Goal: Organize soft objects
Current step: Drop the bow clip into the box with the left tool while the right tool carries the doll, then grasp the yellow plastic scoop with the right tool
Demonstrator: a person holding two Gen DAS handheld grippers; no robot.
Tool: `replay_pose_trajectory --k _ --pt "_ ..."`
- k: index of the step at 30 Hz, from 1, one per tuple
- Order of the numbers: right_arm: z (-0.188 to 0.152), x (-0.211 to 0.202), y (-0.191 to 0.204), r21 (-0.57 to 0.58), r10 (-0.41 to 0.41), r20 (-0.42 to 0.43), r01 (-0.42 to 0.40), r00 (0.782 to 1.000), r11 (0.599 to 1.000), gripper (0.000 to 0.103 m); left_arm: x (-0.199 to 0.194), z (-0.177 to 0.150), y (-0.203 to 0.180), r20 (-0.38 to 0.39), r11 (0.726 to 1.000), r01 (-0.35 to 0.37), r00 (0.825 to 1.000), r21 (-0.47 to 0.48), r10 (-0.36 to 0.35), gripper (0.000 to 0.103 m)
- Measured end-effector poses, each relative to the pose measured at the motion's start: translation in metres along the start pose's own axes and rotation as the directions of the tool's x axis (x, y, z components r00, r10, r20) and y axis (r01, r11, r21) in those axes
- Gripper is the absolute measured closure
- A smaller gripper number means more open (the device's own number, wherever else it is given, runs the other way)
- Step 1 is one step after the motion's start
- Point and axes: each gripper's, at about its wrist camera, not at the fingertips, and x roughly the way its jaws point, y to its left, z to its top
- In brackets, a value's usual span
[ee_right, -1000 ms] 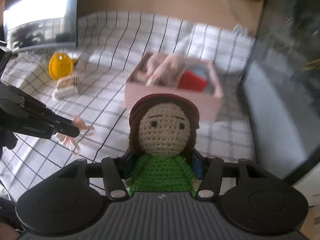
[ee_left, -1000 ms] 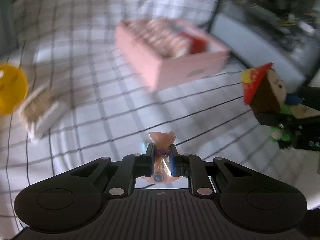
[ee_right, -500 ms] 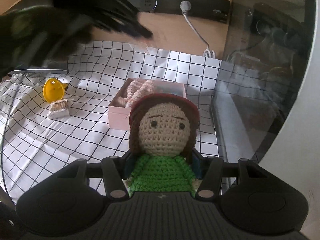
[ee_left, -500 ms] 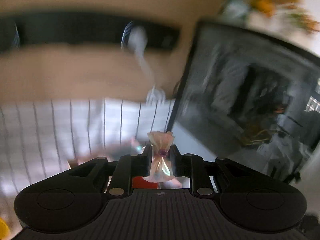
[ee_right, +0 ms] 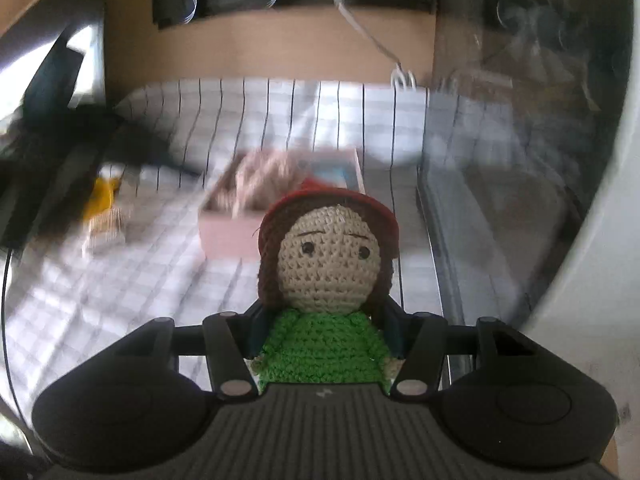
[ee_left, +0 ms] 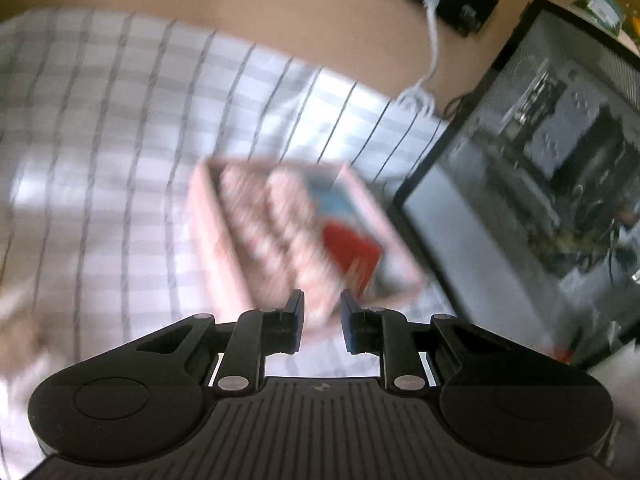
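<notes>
Left wrist view above pink box (ee_left: 296, 236), angled down, near; right wrist view lower, farther; both share box, wall.

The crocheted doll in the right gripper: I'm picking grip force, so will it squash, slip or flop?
The crocheted doll looks like stuffed yarn, so it probably squashes under the right gripper rather than breaking. Its rough knit surface likely resists slipping. The big head stands upright above the jaws, so it seems light, though it may nod when swung.

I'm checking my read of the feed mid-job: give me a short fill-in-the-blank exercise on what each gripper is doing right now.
1. The right gripper is shut on a crochet ____.
2. The doll's sweater is ____.
3. The left gripper is open and holds ____.
4. Ahead of the left gripper sits a ____ box on the checked cloth.

Missing words: doll; green; nothing; pink
</notes>
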Motion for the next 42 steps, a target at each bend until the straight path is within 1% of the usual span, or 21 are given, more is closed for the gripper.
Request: replay_pose_trajectory --k 3,5,6,8,9,12,14,16,17,18,21,22,26,28,29,32,34,36,37,40,42 --pt "0.047 0.008 -0.004 0.027 0.021 0.082 -0.023 0.996 0.999 0.047 -0.015 -0.03 0.02 -0.022 0.998 -0.012 1.0 -0.056 0.011 0.082" --pt "0.086 0.018 -0.006 0.057 0.021 0.149 -0.03 0.989 0.998 0.047 -0.027 -0.046 0.03 -0.012 0.995 -0.013 1.0 -0.102 0.012 0.082" --pt "0.104 0.027 -0.007 0.078 0.018 0.17 -0.032 0.985 0.996 0.047 -0.034 -0.054 0.034 -0.002 0.992 -0.009 1.0 -0.122 0.008 0.082" --pt "0.134 0.049 -0.006 0.109 0.026 0.186 -0.047 0.982 0.993 0.047 -0.047 -0.073 0.039 0.019 0.988 -0.001 1.0 -0.153 0.004 0.082" --pt "0.146 0.064 -0.003 0.115 0.028 0.191 -0.05 0.981 0.992 0.047 -0.051 -0.082 0.04 0.017 0.988 0.003 1.0 -0.156 0.0 0.082" --pt "0.162 0.114 0.01 0.098 -0.005 0.161 -0.011 0.987 0.995 0.047 -0.057 -0.102 0.043 -0.006 0.988 0.015 1.0 -0.153 -0.017 0.082" --pt "0.158 0.144 0.012 0.092 0.019 0.132 -0.031 0.991 0.995 0.043 -0.064 -0.113 0.05 -0.006 0.986 -0.003 1.0 -0.165 0.002 0.082" --pt "0.15 0.178 0.012 0.094 0.039 0.027 -0.041 0.999 0.995 0.042 -0.074 -0.119 0.063 -0.002 0.979 -0.044 0.999 -0.198 0.045 0.082" --pt "0.146 0.191 0.012 0.1 0.046 -0.028 -0.042 0.999 0.994 0.042 -0.078 -0.121 0.07 0.0 0.975 -0.067 0.998 -0.211 0.068 0.082" --pt "0.141 0.196 0.011 0.1 0.041 -0.046 -0.036 0.998 0.994 0.042 -0.083 -0.122 0.077 0.007 0.97 -0.087 0.996 -0.226 0.091 0.082" --pt "0.132 0.189 0.013 0.087 -0.001 -0.015 0.002 1.0 0.996 0.041 -0.098 -0.122 0.097 0.037 0.95 -0.13 0.989 -0.283 0.146 0.082" --pt "0.131 0.185 0.014 0.079 0.002 -0.006 -0.002 1.0 0.997 0.038 -0.102 -0.122 0.102 0.046 0.943 -0.138 0.986 -0.302 0.159 0.082" --pt "0.129 0.178 0.022 0.035 -0.005 0.014 0.004 1.0 0.999 0.038 -0.111 -0.119 0.113 0.069 0.928 -0.149 0.981 -0.341 0.183 0.082" --pt "0.124 0.172 0.033 0.005 -0.011 0.017 0.011 1.0 1.0 0.038 -0.111 -0.119 0.117 0.063 0.919 -0.176 0.976 -0.353 0.211 0.082" --pt "0.124 0.171 0.04 -0.003 0.002 0.017 -0.002 1.0 1.0 0.038 -0.113 -0.119 0.12 0.057 0.914 -0.194 0.972 -0.356 0.229 0.082" --pt "0.111 0.17 0.071 -0.048 0.053 0.018 -0.052 0.998 0.998 0.038 -0.117 -0.117 0.127 0.036 0.895 -0.27 0.953 -0.356 0.302 0.082" --pt "0.1 0.17 0.105 -0.115 0.056 0.049 -0.05 0.997 0.992 0.037 -0.123 -0.116 0.133 0.028 0.882 -0.317 0.937 -0.348 0.347 0.082" --pt "0.091 0.172 0.141 -0.189 0.095 0.073 -0.079 0.993 0.979 0.032 -0.128 -0.115 0.139 0.019 0.874 -0.351 0.925 -0.335 0.379 0.082" --pt "0.088 0.173 0.159 -0.218 0.131 0.064 -0.115 0.989 0.969 0.029 -0.132 -0.115 0.142 0.017 0.871 -0.365 0.92 -0.329 0.392 0.082" --pt "0.082 0.186 0.21 -0.257 0.275 -0.027 -0.272 0.961 0.927 0.029 -0.143 -0.116 0.148 0.015 0.865 -0.389 0.91 -0.318 0.415 0.082" --pt "0.078 0.2 0.245 -0.286 0.319 -0.076 -0.327 0.945 0.9 0.029 -0.15 -0.117 0.155 0.012 0.861 -0.4 0.905 -0.314 0.425 0.082"
